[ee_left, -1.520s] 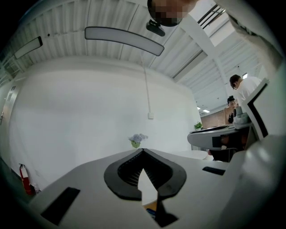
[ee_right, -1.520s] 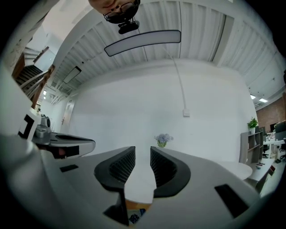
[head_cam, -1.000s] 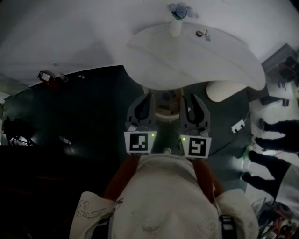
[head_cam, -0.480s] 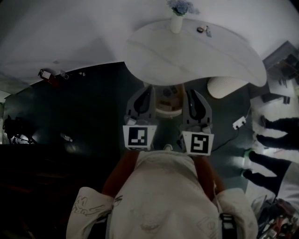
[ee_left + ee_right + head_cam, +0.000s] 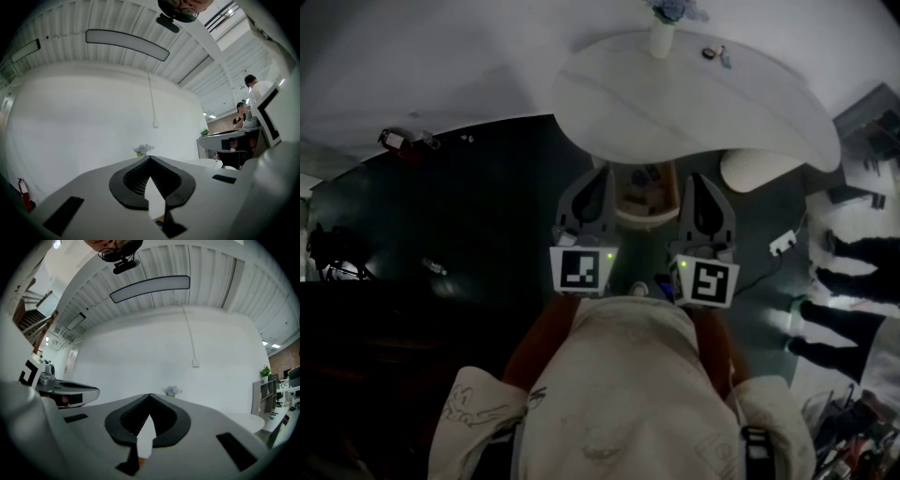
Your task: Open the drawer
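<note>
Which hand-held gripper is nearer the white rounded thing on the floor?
The right hand-held gripper, its jaws just closed on nothing: the white rounded thing lies off its outer side; the left hand-held gripper sits farther away.

Smooth white table (image 5: 675, 103); matt grey plastic right gripper (image 5: 149, 398)

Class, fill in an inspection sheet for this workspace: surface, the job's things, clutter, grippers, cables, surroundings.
Surface: white rounded table, seen from above.
Job's things: no drawer clearly seen; a tan object sits under the table edge, and what it is cannot be told.
Clutter: flower vase and small items near the table's far edge.
Grippers: left hand-held gripper shut, empty; right hand-held gripper has just closed, nothing between its jaws.
Cables: white plug and cord on the floor, at right.
Surroundings: dark floor, white wall, fire extinguisher.
</note>
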Demonstrator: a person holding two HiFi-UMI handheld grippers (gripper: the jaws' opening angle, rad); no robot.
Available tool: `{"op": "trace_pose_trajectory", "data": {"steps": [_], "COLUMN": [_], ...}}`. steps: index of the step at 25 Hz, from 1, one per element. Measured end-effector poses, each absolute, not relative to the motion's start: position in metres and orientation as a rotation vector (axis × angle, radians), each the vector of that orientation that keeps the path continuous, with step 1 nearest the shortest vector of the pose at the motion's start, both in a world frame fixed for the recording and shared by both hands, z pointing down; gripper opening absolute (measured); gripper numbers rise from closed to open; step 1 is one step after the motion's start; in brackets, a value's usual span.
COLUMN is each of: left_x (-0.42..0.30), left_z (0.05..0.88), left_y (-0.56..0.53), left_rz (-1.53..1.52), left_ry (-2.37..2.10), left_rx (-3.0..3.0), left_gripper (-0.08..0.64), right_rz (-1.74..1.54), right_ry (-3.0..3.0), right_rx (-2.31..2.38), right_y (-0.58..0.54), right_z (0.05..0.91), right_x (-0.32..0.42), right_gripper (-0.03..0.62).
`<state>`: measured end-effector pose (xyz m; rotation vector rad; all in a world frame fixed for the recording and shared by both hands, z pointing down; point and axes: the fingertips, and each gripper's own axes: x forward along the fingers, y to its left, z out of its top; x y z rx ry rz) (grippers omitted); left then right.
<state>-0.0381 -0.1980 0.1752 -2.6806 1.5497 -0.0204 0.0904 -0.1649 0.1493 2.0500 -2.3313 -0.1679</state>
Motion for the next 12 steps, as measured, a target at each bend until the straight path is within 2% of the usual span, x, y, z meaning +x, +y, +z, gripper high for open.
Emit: {"op": "trace_pose_trajectory", "data": {"steps": [12], "left_x": [-0.0410], "left_z": [0.1832], "left_y": [-0.2000], "left_rz": [-0.034], "left_ry": [1.576], "left_rx": [-2.695], "left_gripper": [0.002], "right_rz": [-0.156], "right_ry": [-2.298], "right_rx": [2.041], "right_y": [-0.1716], "right_z": [0.1548], "right_x": [0.0984], "right_gripper": [0.005]}}
